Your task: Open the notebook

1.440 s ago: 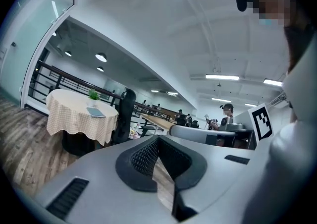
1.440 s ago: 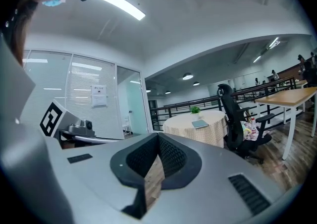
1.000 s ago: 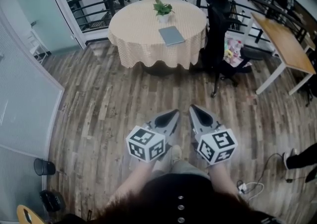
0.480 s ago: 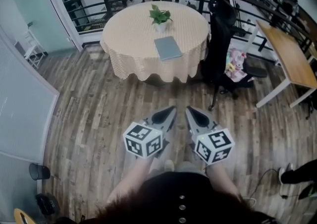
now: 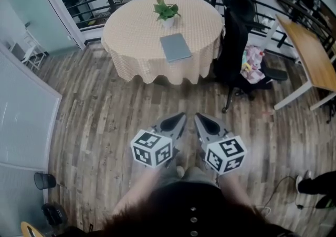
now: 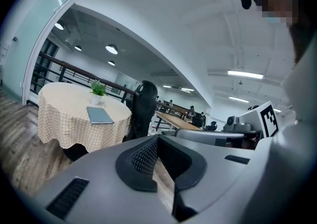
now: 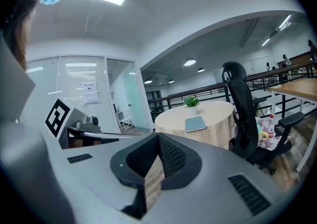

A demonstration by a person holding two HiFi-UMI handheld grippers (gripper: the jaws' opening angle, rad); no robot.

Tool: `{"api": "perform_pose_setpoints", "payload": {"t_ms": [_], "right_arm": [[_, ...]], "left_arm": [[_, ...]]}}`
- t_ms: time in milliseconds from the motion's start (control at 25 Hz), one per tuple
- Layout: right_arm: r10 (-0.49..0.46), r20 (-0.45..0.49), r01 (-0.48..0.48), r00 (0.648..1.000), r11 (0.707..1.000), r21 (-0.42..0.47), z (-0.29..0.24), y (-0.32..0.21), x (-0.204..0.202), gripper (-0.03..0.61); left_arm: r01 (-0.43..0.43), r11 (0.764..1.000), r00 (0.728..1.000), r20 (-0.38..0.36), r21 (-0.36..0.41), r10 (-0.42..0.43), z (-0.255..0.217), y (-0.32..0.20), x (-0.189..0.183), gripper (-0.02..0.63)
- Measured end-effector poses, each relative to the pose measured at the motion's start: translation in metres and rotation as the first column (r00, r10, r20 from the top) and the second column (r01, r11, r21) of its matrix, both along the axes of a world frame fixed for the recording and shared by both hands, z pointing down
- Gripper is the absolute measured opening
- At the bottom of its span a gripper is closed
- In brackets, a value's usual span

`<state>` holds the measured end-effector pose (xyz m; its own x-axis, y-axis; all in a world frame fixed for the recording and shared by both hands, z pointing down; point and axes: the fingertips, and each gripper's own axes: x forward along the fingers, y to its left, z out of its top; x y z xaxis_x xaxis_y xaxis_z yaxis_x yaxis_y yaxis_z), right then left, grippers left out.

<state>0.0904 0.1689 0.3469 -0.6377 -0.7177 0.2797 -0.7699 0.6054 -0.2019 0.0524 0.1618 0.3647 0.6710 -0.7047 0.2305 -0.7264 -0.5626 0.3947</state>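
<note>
Though closed, one notebook (image 5: 175,47), one plant (image 5: 166,10).

Open floor (image 5: 121,110) reaches the round table (image 5: 131,42), whose right side a black office chair (image 5: 233,42) crowds.

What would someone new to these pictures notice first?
The round table at the top of the head view stands out, a closed notebook on it beside a potted plant. Nearer, the left gripper and right gripper sit side by side above the wooden floor, jaws shut and empty.
</note>
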Motion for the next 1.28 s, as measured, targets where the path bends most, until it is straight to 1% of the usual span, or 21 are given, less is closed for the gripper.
{"api": "perform_pose_setpoints", "payload": {"t_ms": [200, 440, 680, 840, 1160, 1280], "right_arm": [[0.014, 0.003, -0.014, 1.0, 1.0, -0.018, 0.012, -0.016, 0.001, 0.011], [-0.005, -0.009, 0.005, 1.0, 0.999, -0.032, 0.027, -0.055, -0.019, 0.011], [-0.022, -0.017, 0.022, 1.0, 1.0, -0.002, 0.019, -0.118, -0.045, 0.011], [-0.029, -0.019, 0.029, 0.999, 1.0, -0.006, 0.019, -0.158, -0.063, 0.011], [-0.009, -0.008, 0.009, 1.0, 1.0, -0.011, 0.014, -0.232, -0.085, 0.011], [0.002, -0.017, -0.003, 1.0, 1.0, -0.016, 0.015, -0.257, -0.091, 0.011]], "left_arm": [[-0.003, 1.0, 1.0, 0.006, -0.015, 0.003, 0.008, -0.016, -0.003, 0.008], [0.047, 0.998, 0.999, 0.026, -0.032, -0.046, 0.019, -0.057, -0.026, 0.008], [0.037, 0.999, 0.999, 0.025, -0.002, -0.037, 0.013, -0.118, -0.044, 0.008], [0.033, 0.999, 0.999, 0.006, -0.017, -0.033, 0.012, -0.16, -0.059, 0.008], [0.021, 1.0, 0.999, 0.034, -0.017, -0.02, 0.009, -0.228, -0.085, 0.008], [0.022, 0.999, 0.999, 0.025, -0.027, -0.021, 0.011, -0.249, -0.096, 0.008]]}}
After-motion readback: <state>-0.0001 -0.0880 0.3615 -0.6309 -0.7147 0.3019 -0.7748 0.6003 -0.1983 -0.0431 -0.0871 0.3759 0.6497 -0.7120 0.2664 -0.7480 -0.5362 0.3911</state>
